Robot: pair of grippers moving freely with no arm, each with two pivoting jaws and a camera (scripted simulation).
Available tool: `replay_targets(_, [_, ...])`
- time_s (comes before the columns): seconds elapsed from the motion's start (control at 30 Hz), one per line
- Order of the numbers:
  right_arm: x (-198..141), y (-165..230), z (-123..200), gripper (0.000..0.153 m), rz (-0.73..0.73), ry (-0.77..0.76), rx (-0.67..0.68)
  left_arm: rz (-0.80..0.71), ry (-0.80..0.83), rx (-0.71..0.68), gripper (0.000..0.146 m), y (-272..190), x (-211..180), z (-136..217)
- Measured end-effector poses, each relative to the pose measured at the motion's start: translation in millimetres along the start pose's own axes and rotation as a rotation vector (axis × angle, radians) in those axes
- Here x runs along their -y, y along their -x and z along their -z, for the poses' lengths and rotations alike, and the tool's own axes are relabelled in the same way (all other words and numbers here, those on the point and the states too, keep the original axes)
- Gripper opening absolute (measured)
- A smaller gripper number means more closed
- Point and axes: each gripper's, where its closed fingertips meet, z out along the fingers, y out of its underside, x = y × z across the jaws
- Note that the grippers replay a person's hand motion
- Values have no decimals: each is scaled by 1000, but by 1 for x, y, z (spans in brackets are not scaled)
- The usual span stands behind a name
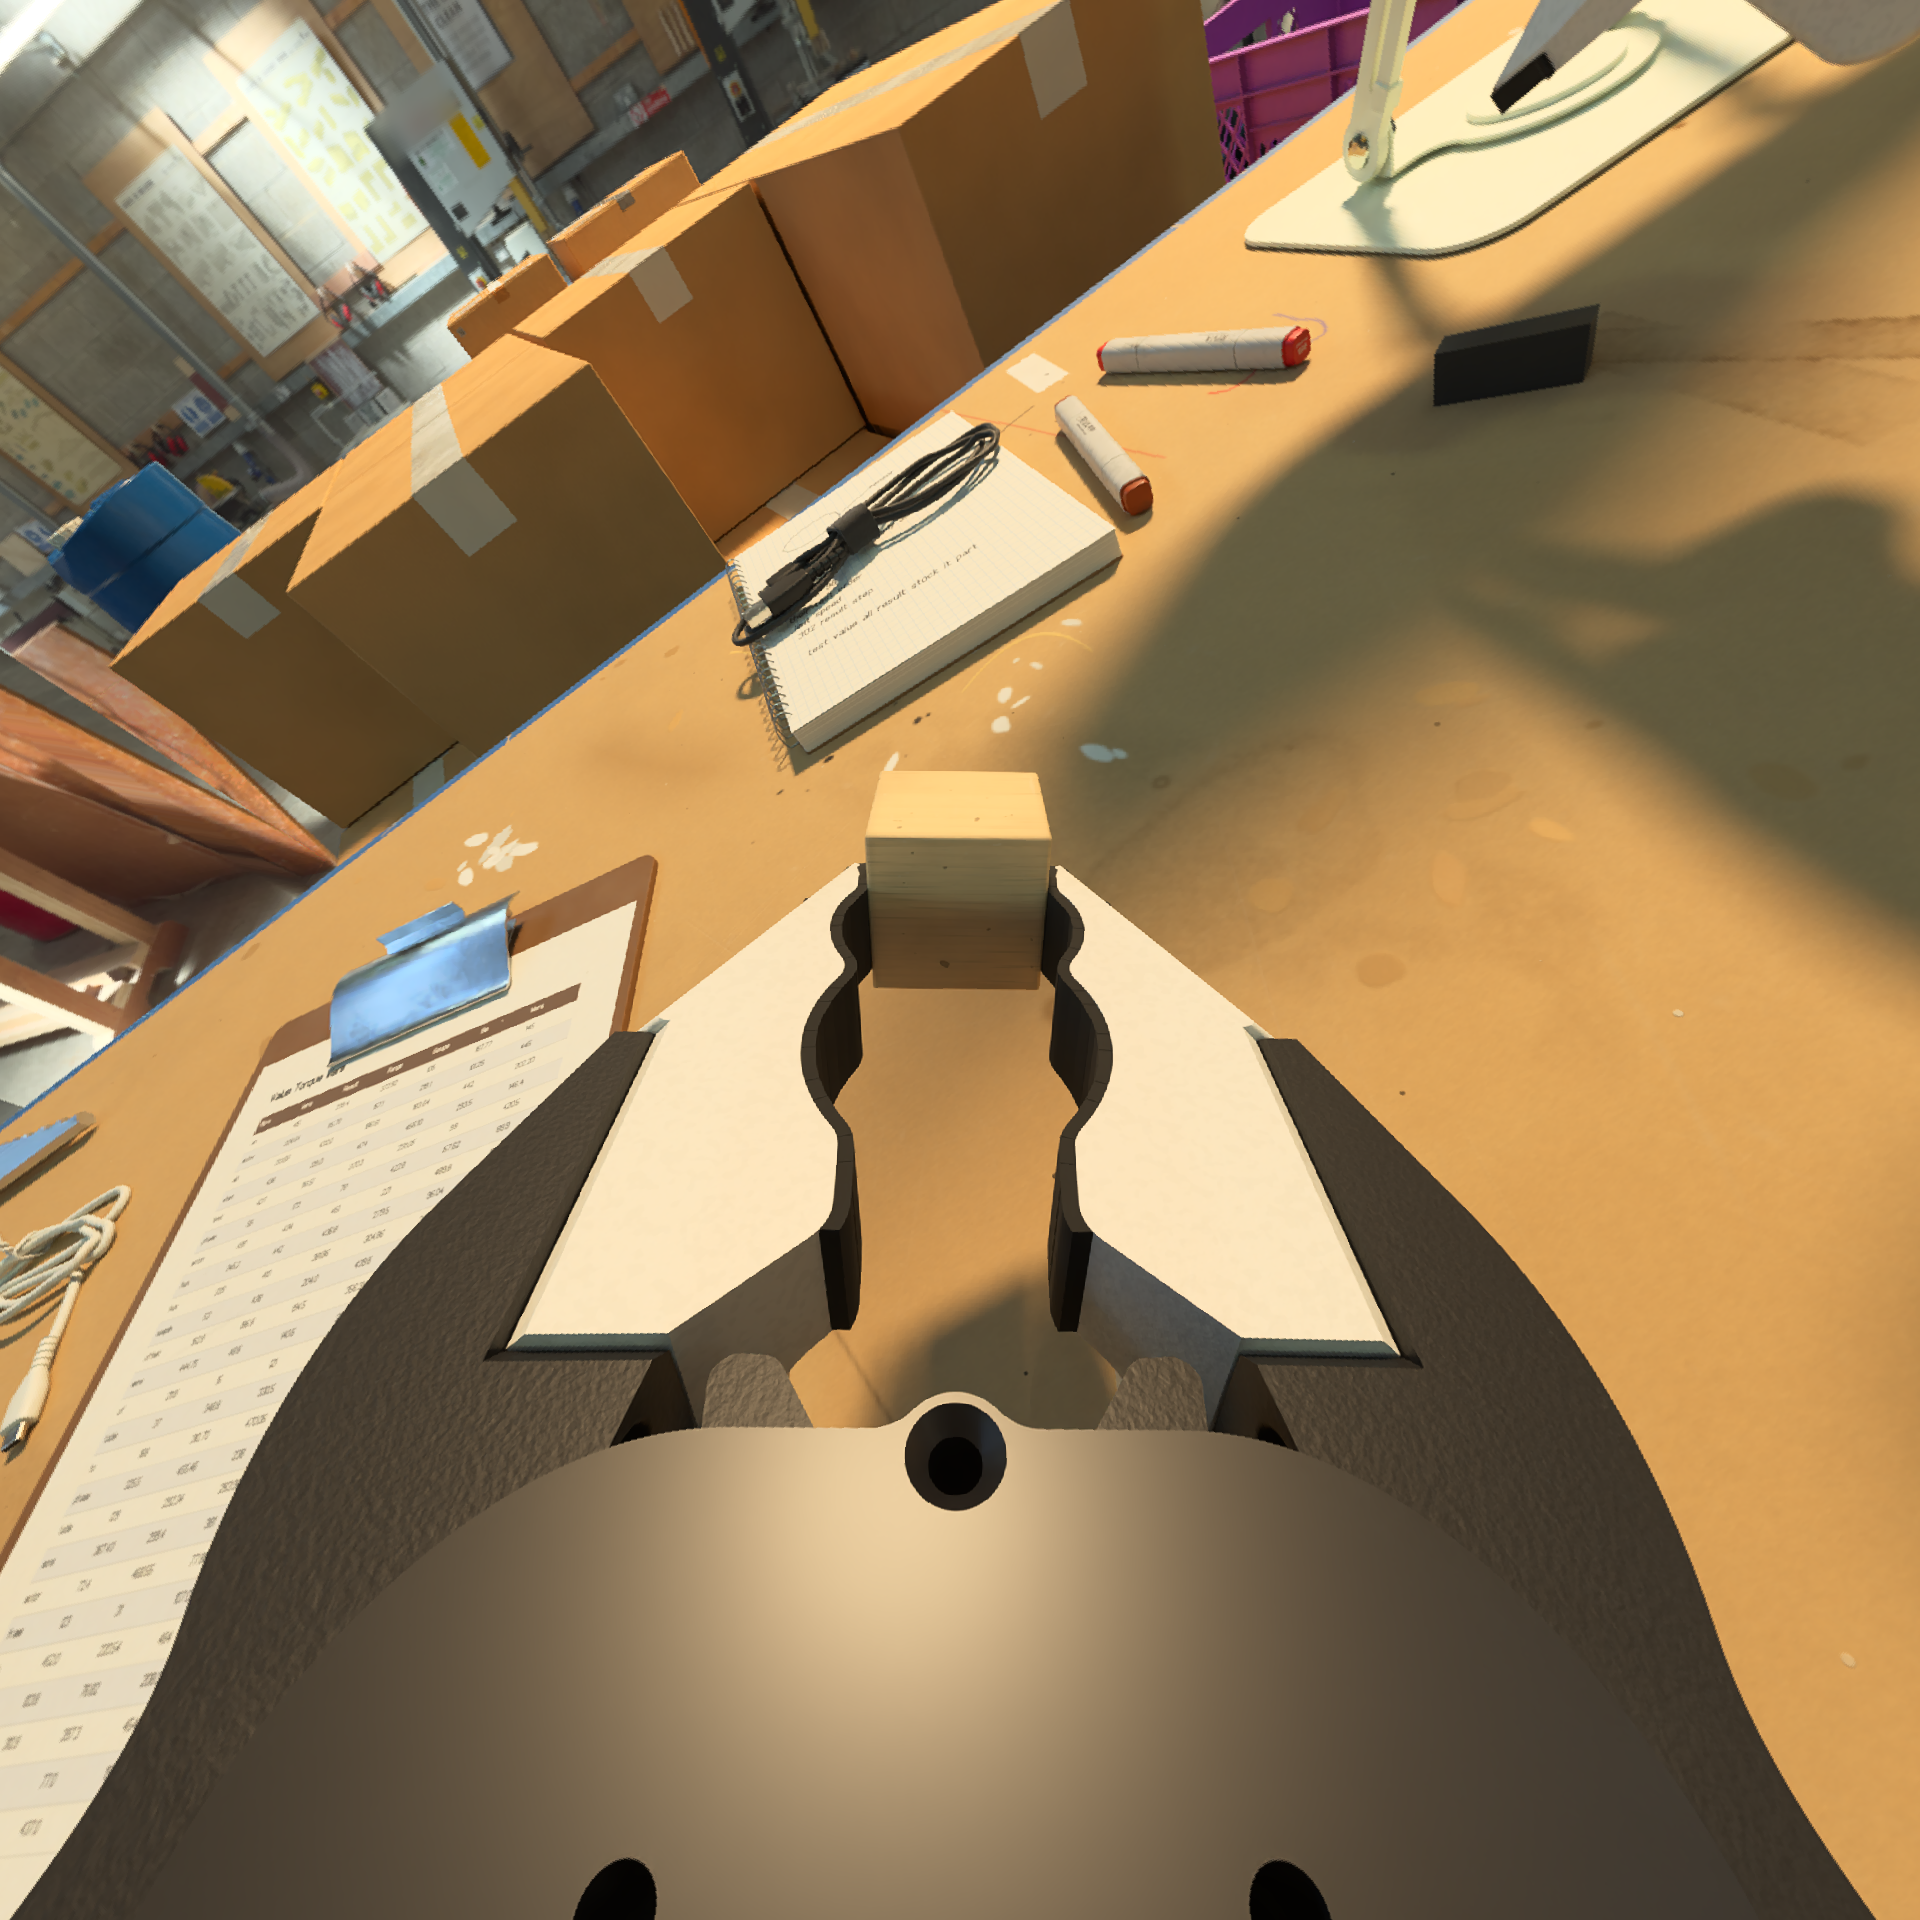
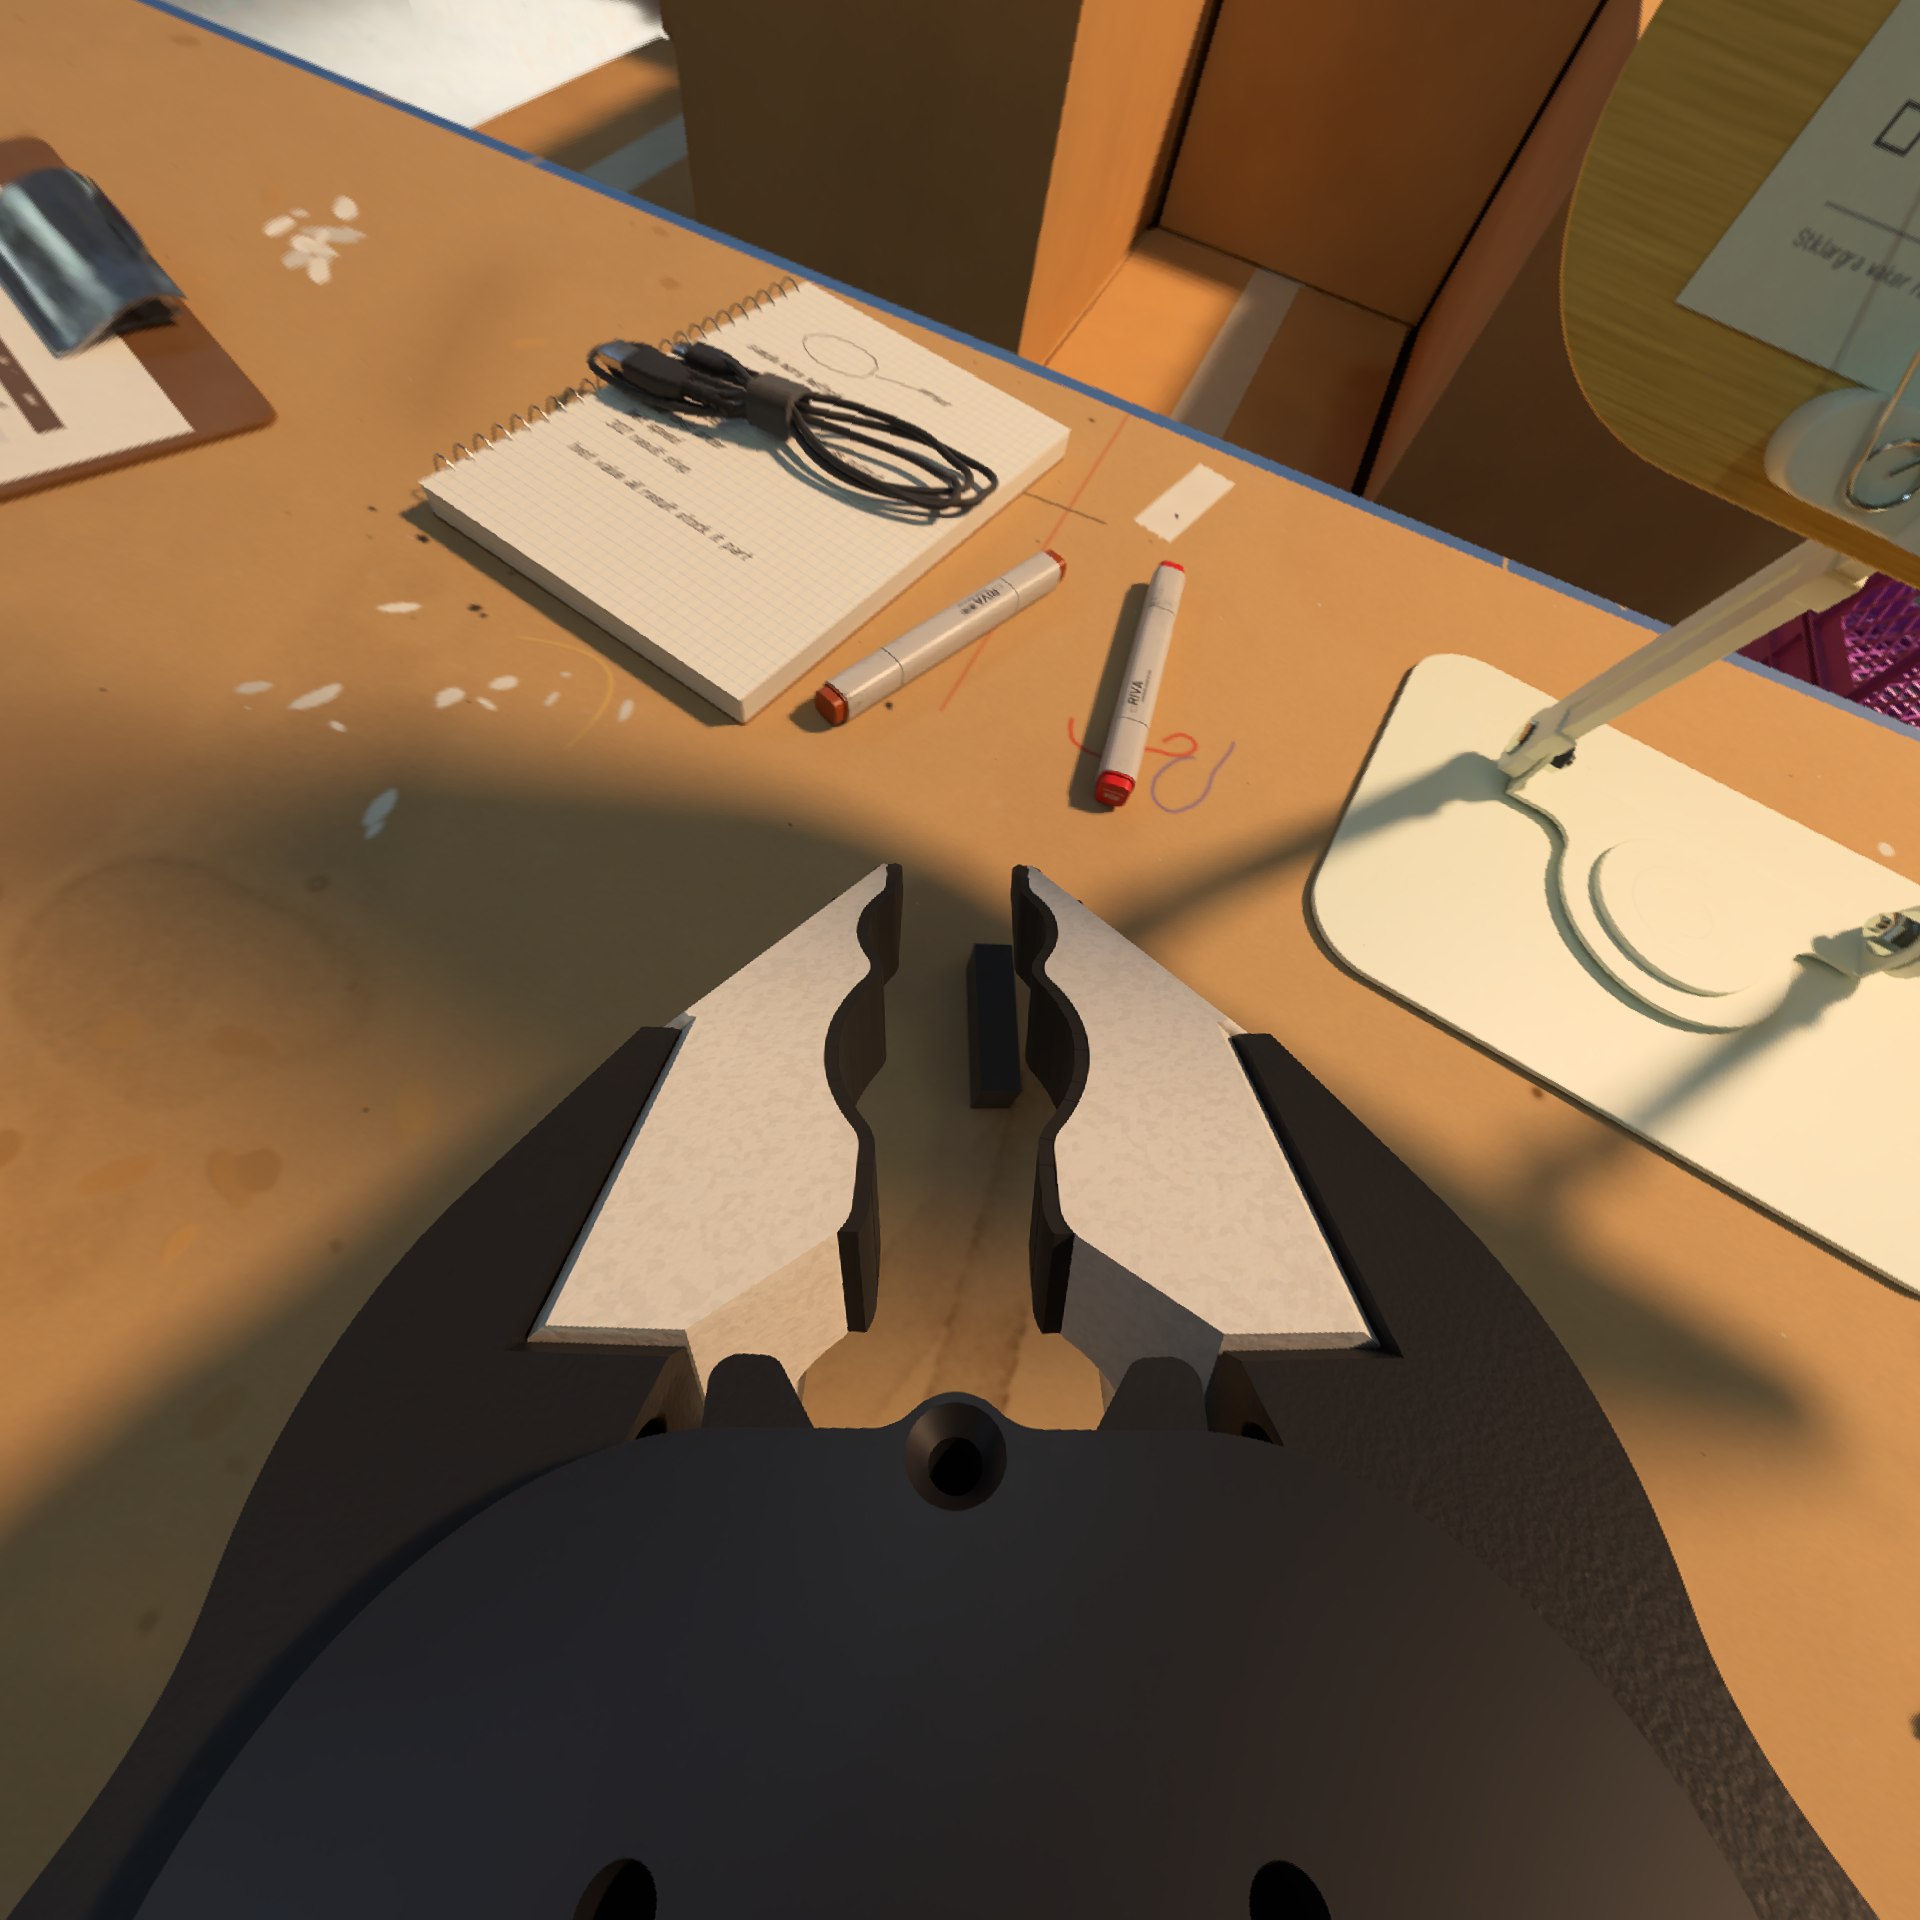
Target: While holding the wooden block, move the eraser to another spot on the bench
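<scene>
My left gripper [image 1: 956,894] is shut on the wooden block [image 1: 956,831], a pale cube held between the fingertips over the bench [image 1: 1351,1039]. The eraser [image 1: 1512,353], a small black slab, lies on the bench at the far right, in shadow, with no gripper touching it. In the right wrist view the eraser [image 2: 992,1023] shows through the gap between the fingers, close to the right finger [image 2: 1049,966]. My right gripper [image 2: 956,883] is open and empty, hovering above the eraser.
A spiral notepad [image 2: 727,582] with a coiled black cable [image 2: 790,426] lies beyond, with two markers [image 2: 940,639] [image 2: 1138,681] beside it. A cream lamp base [image 2: 1610,935] stands to the right. A clipboard [image 1: 343,1247] lies left. Cardboard boxes [image 1: 582,436] stand past the bench edge.
</scene>
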Motion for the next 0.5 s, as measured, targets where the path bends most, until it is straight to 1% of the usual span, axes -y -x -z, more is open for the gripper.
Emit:
replay_targets(0.13, [0, 12, -2, 23, 0, -15, 33, -18, 0, -5, 32, -2, 0, 0])
replay_targets(0.23, [-5, 23, -8, 24, 29, 11, 50, -21, 9, -3, 32, -2, -3, -1])
replay_targets(0.33, [-11, 28, -15, 25, 69, 37, 36, -30, 13, 7, 32, -1, -4, -2])
replay_targets(0.5, [-20, 41, -25, 26, 77, 65, 63, -36, 8, 3, 32, -4, -4, -2])
